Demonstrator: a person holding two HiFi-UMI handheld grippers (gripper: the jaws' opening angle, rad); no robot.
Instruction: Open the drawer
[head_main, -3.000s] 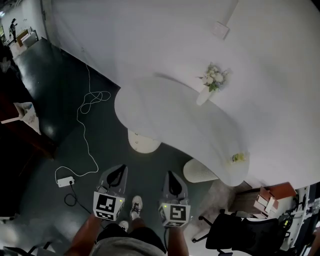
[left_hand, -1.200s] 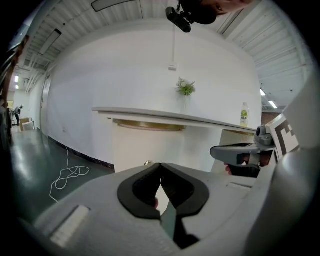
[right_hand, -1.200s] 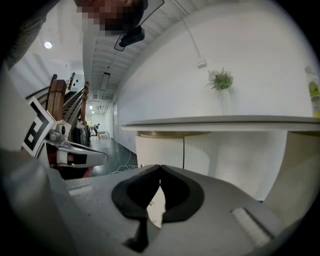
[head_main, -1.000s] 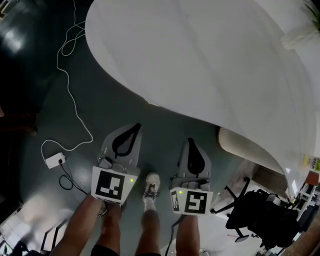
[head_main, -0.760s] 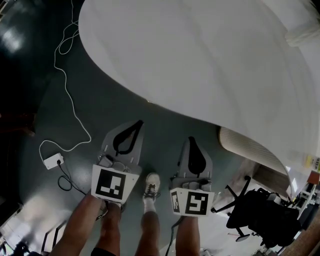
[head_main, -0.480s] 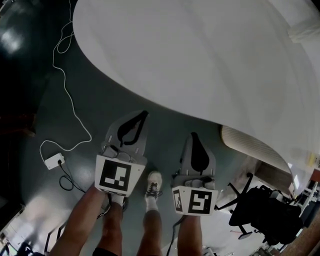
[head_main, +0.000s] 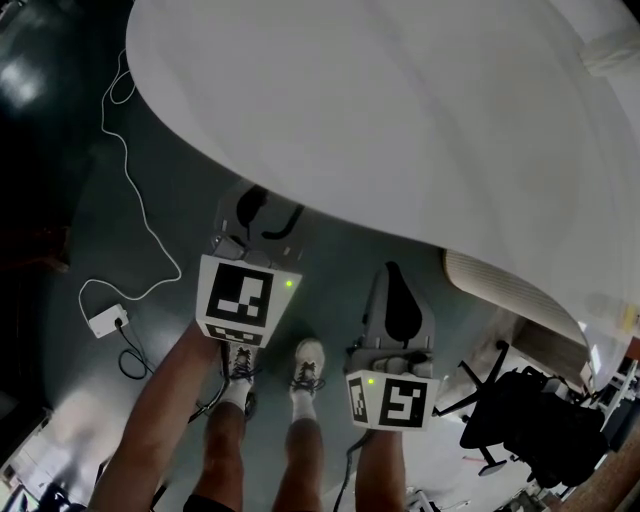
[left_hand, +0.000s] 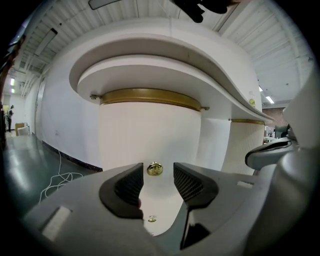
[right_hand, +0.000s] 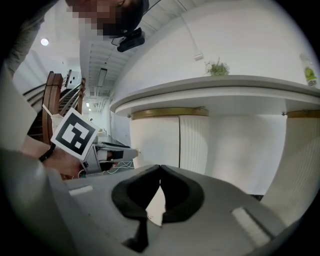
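Step in hand: the left gripper (head_main: 266, 214) is being lined up on the round brass knob (left_hand: 154, 169) of the white curved drawer front (left_hand: 150, 132). The pull is judged not yet begun.
Left fingers (left_hand: 192, 185): opening, released, nothing grasped. The knob is framed in the gap between them but lies well ahead, untouched.
Right gripper (right_hand: 160, 172): its fingers are clenched together on nothing, and it is held low beside the left one.
Drawer's place: under the overhang of the white curved worktop (head_main: 400, 120), below a gold metal band (left_hand: 150, 95). No seams can be made out, so it is taken as closed.
Doing it well: the knob should be kept centred in the gap while the gripper is carried forward. The fingers should be closed only once the pads pass either side of the knob. The pull should then be made straight back, square to the curved front.
Risk: a 2nd, smaller brass fitting (left_hand: 151, 218) sits lower on the same front and could be taken for the target.
Left gripper view only: knob, band and lower fitting are shown.
Head view only: the front is hidden by the worktop. The left fingertips are seen at its rim, and a white cable (head_main: 140, 200) on the dark floor.
Right gripper view only: the left gripper is seen from the side, and a small plant (right_hand: 216, 67) on the worktop.
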